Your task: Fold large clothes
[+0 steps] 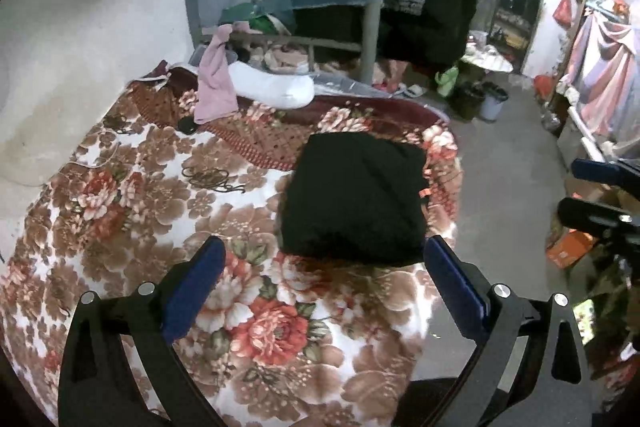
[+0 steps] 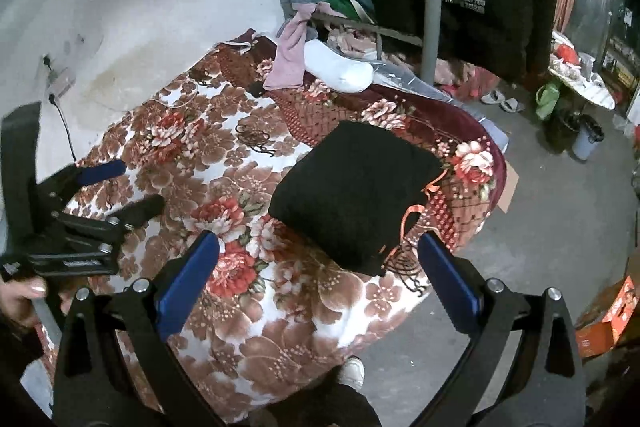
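We hold our left gripper (image 1: 320,259) and right gripper (image 2: 318,253) wide open and empty above the bed (image 1: 132,195), near the folded black garment (image 1: 356,199).

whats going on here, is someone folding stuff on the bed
A person holds a two-finger gripper in each hand over a bed with a floral blanket. A black garment already lies folded into a compact square near the blanket's far right edge, with a bit of orange trim showing at its side. Neither gripper touches it: the left gripper and the right gripper both hover above the bed with jaws wide open and nothing in them. A pink cloth and a white pillow lie by the headboard.
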Available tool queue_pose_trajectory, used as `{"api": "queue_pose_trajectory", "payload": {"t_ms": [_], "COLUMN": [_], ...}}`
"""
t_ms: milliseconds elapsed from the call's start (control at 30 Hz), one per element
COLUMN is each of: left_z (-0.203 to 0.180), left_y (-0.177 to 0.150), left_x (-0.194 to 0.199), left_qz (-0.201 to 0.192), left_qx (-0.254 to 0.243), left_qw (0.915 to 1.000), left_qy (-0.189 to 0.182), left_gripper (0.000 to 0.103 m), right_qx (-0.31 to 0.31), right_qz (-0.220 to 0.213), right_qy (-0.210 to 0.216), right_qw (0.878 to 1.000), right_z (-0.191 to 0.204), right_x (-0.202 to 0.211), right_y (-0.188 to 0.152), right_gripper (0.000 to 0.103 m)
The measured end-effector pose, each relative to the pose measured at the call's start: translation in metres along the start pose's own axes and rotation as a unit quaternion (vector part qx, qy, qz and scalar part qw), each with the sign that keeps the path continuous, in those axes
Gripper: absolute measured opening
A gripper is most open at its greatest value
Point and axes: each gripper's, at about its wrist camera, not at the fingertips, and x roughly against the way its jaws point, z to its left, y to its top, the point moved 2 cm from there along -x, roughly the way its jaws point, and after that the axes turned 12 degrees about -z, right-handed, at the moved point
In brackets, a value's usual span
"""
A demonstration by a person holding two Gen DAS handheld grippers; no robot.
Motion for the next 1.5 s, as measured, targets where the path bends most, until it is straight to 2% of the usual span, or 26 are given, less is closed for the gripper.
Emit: {"api": "queue_pose_trajectory", "payload": {"t_ms": [267, 467, 1000, 1500], "left_z": [-0.012, -0.016, -0.010, -0.005], "left_y": [0.005, 0.014, 0.036, 0.034], "left_x": [0.018, 0.014, 0.015, 0.013], "left_qz": [-0.013, -0.024, -0.047, -0.041], "left_qx": [-0.022, -0.029, -0.054, -0.043], "left_qw": [0.9984, 0.9970, 0.9956, 0.9947], "left_qy": [-0.050, -0.067, -0.060, -0.084], "left_gripper": [0.098, 0.098, 0.098, 0.098], "right_qx": [-0.003, -0.005, -0.024, -0.038], "right_qz": [0.000, -0.001, -0.008, 0.004], "right_qy": [-0.033, -0.047, -0.066, -0.080], "right_qw": [0.999, 0.999, 0.998, 0.996], "right_z": [-0.011, -0.012, -0.016, -0.020], "right_x": [0.018, 0.019, 0.022, 0.025], "right_y": [-0.003, -0.001, 0.004, 0.002], "right_gripper": [0.098, 0.098, 0.098, 0.098]}}
